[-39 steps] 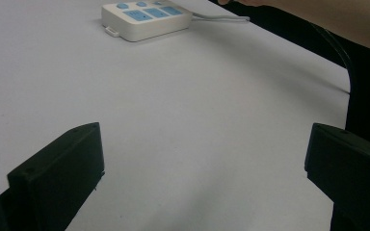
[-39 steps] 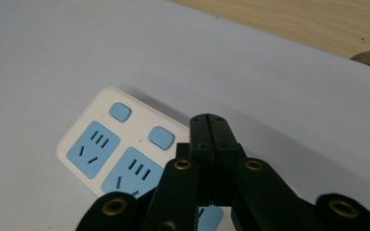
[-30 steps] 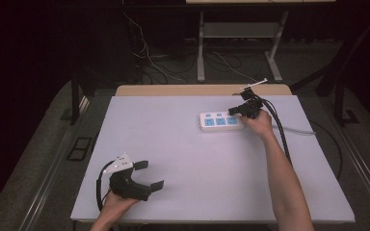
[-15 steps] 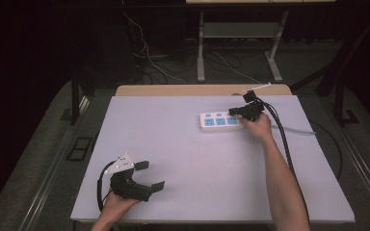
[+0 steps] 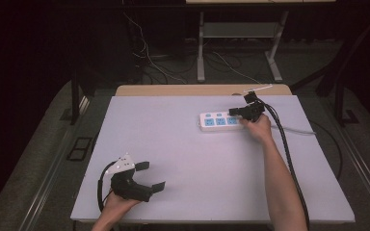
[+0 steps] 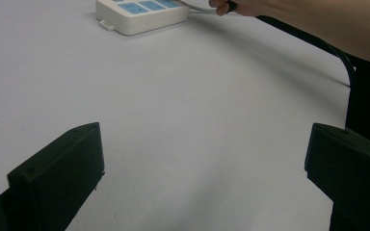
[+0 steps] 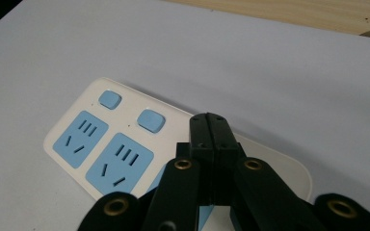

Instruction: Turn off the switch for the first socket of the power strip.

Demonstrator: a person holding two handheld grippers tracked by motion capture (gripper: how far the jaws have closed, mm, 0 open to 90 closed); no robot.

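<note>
Right gripper (image 7: 211, 126) jaws pressed together, empty, tips over the power strip (image 7: 125, 144) by its blue switches. Left gripper (image 5: 153, 176) jaws wide apart over bare table (image 5: 183, 159), the strip well ahead of them.

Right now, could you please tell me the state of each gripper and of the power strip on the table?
Left gripper: open, fingers spread wide, resting low at the table's near left.
Right gripper: shut, fingers pressed together with nothing between them, over the power strip.
Power strip: lying flat, visible sockets empty.
Table: level.
</note>
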